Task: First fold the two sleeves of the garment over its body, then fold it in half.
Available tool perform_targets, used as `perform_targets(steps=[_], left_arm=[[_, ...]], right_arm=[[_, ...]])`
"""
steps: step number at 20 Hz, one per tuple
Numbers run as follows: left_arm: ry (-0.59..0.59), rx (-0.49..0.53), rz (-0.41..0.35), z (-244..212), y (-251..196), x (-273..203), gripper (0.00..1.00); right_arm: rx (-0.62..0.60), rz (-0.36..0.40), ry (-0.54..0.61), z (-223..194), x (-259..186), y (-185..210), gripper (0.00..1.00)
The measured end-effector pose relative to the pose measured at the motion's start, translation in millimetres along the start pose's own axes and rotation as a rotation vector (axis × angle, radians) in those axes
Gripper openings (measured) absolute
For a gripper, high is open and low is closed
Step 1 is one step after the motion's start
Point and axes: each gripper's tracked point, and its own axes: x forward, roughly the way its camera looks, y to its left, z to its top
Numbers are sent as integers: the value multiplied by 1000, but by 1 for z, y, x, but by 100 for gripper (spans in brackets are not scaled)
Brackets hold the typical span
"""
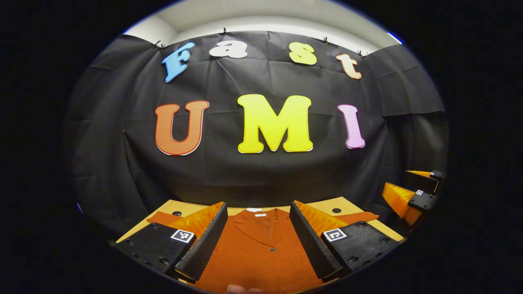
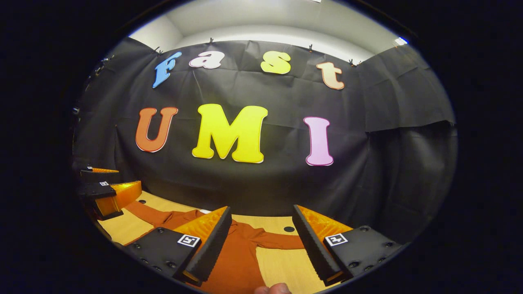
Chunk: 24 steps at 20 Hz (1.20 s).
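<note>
Both views look from the near edge of the table (image 1: pixel 192 209) toward the far cloth wall (image 1: pixel 261 171), pitched only slightly down. The left gripper view sits over the shirt's (image 1: pixel 261 249) middle; the right gripper view sits farther right, over its right sleeve (image 2: pixel 278 243). Both views share the shirt, table and wall.

Bright overhead light, sharp centre, strong fisheye bending at edges
</note>
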Motion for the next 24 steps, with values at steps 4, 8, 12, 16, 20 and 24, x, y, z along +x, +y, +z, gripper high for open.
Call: perform_targets(steps=[4, 8, 12, 16, 20, 24], left_arm=[[70, 2, -9, -18, -28, 14, 98], [140, 13, -8, -38, -52, 26, 99], [200, 38, -6, -50, -68, 31, 99], [285, 10, 19, -73, -71, 25, 99], [360, 30, 83, -87, -55, 17, 99], [412, 28, 129, -98, -39, 12, 99]], right_arm=[[45, -71, 50, -23, 35, -101, 95], [122, -110, 150, -58, 79, -194, 95], [198, -113, 248, -106, 121, -253, 94], [366, -83, 382, -183, 169, -284, 96], [570, -87, 504, -266, 207, -301, 97], [767, -122, 560, -323, 232, -304, 96]])
